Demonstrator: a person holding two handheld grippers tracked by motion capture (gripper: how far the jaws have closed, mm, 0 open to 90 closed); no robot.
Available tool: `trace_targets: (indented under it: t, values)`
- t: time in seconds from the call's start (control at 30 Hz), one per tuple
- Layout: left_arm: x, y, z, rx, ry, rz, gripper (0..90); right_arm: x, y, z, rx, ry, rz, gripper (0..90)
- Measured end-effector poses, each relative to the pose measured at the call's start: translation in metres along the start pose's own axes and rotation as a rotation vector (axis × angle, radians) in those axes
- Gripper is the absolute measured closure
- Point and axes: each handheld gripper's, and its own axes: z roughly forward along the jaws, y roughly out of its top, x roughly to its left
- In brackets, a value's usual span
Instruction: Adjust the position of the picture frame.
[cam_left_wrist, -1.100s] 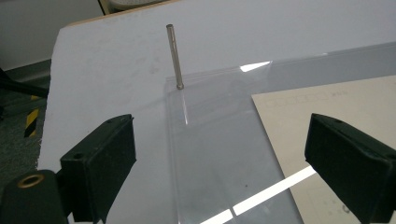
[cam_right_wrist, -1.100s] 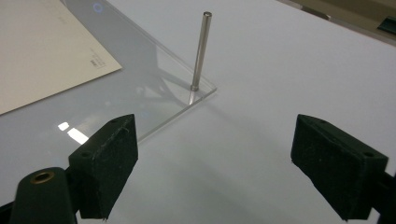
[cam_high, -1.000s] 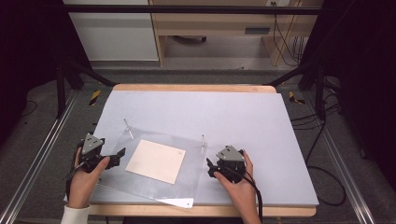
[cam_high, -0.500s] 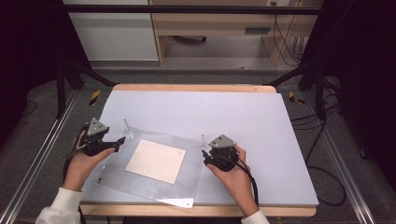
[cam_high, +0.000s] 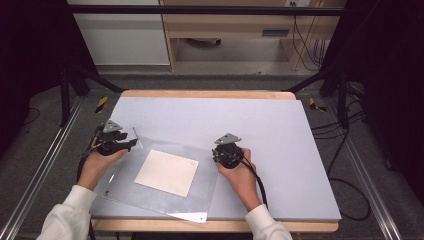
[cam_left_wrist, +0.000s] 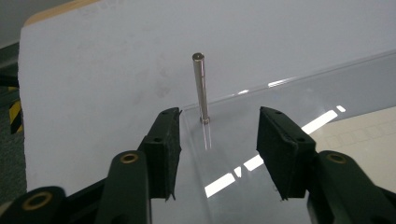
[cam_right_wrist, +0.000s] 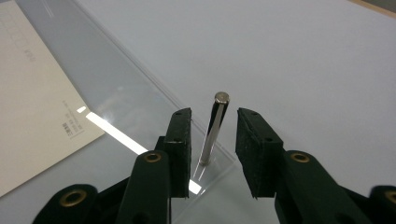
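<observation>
Closest to me, at six o'clock, two white sleeves come in over the near wooden edge of the surface (cam_high: 280, 120), which is covered in pale grey. Between the hands lies a clear plastic sheet (cam_high: 200, 160), flat on the surface, with a cream card (cam_high: 166, 172) under or on it, I cannot tell which, roughly at its middle.

The left gripper (cam_high: 131, 144) sits at about nine o'clock from the card, at the sheet's far left corner. In the left gripper view a thin metal pin (cam_left_wrist: 201, 88) stands upright at that corner, and the fingers (cam_left_wrist: 167, 140) flank it with clear gaps on both sides; they have just been closing, with the pin between them, not yet pressing on it.

The right gripper (cam_high: 218, 153) is at about three o'clock from the card, at the sheet's far right corner. In the right gripper view a second metal pin (cam_right_wrist: 214, 128) rises from that corner, tilted a little in the picture, and the fingers (cam_right_wrist: 180, 144) stand narrowly either side of it; they too have just been closing, small gaps left, not gripping.

Beyond, toward twelve o'clock, the grey top runs to its far wooden edge, then floor and a pale cabinet (cam_high: 120, 30)
</observation>
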Motion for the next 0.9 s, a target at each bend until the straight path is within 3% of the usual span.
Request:
trace_targets:
  t: [0.2, 0.27, 0.47, 0.9]
  values:
    - [0.002, 0.004, 0.014, 0.003, -0.015, -0.028, 59.3, 0.003, 0.001, 0.003, 0.038, -0.002, 0.004, 71.2]
    - [0.001, 0.006, 0.02, 0.02, -0.008, -0.017, 60.8, 0.003, 0.001, 0.004, 0.048, -0.006, 0.012, 72.1]
    - [0.006, 0.008, 0.031, 0.017, 0.009, -0.066, 70.0, 0.001, 0.002, 0.005, 0.057, -0.012, 0.047, 74.6]
    - [0.004, 0.01, 0.039, 0.019, 0.021, -0.043, 81.6, -0.001, 0.003, 0.004, 0.062, -0.009, 0.063, 76.9]
